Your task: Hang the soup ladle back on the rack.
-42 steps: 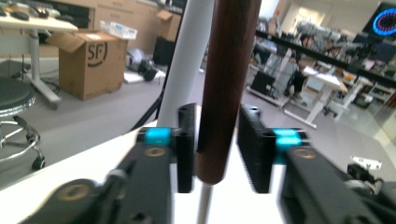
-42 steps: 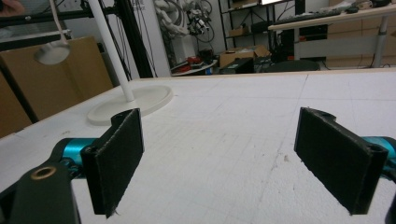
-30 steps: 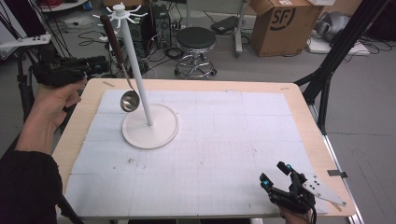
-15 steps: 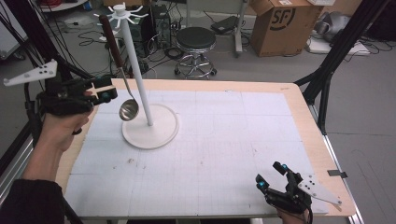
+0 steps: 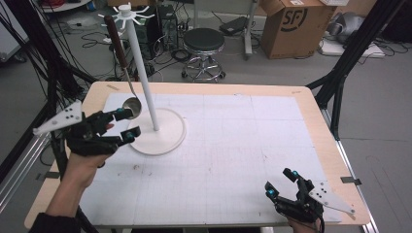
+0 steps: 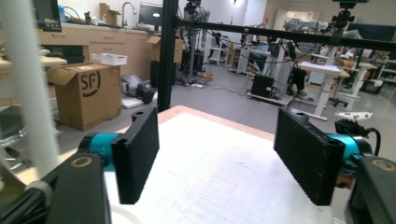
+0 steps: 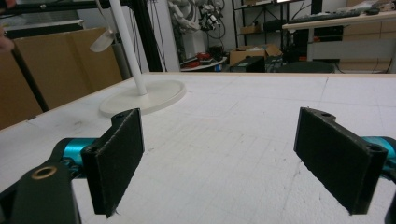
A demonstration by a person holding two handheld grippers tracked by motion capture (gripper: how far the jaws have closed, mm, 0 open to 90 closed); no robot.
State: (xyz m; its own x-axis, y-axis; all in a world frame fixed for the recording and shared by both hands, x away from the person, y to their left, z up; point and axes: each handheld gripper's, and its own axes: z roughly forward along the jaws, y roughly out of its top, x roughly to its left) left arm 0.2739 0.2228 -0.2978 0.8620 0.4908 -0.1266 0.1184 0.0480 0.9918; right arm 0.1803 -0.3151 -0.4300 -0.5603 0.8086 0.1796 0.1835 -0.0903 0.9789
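A white stand [image 5: 156, 132] with a round base and a tall pole [image 5: 144, 77] is at the table's left. A metal ladle [image 5: 131, 105] with a dark handle hangs from a hook at the pole's top, its bowl just above the base. My left gripper [image 5: 127, 124] is at the base's left edge, just below and beside the bowl. Its jaws have just been opening and stand open with nothing between them [image 6: 217, 126]; the pole [image 6: 28, 84] rises at their left. My right gripper [image 5: 280, 182] rests open and empty [image 7: 219, 121] at the front right, facing the stand [image 7: 144, 98].
White gridded paper [image 5: 233, 145] covers the wooden tabletop. Behind the table stand a black stool [image 5: 204, 46] and a cardboard box [image 5: 296, 24]. Black frame legs [image 5: 340, 73] rise at the right edge, and cables lie on the floor at the back left.
My left hand has come down and rightward from beyond the table's left edge to the stand's base, and its jaws have spread wider. The right gripper has stayed put.
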